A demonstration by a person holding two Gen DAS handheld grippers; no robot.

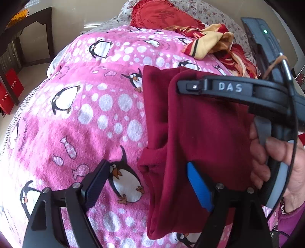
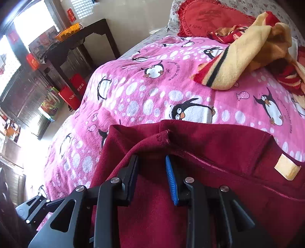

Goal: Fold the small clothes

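A dark red garment (image 1: 202, 137) lies partly folded on a pink penguin blanket (image 1: 85, 114). My left gripper (image 1: 146, 166) is open and empty; its right finger rests over the garment's left part and its left finger is over the blanket. The right gripper's body, marked DAS, (image 1: 228, 87) lies over the garment's far edge, held by a hand (image 1: 276, 162). In the right wrist view the right gripper (image 2: 151, 160) is open, its fingertips at a raised fold of the garment (image 2: 219, 152). A yellow label (image 2: 286, 168) shows on the garment at the right.
A crumpled red and yellow cloth (image 2: 247, 53) lies on the blanket beyond the garment, also in the left wrist view (image 1: 215, 42). A red heart cushion (image 2: 209, 17) sits at the bed's head. A dark table (image 2: 82, 42) and red bags (image 2: 72, 91) stand left of the bed.
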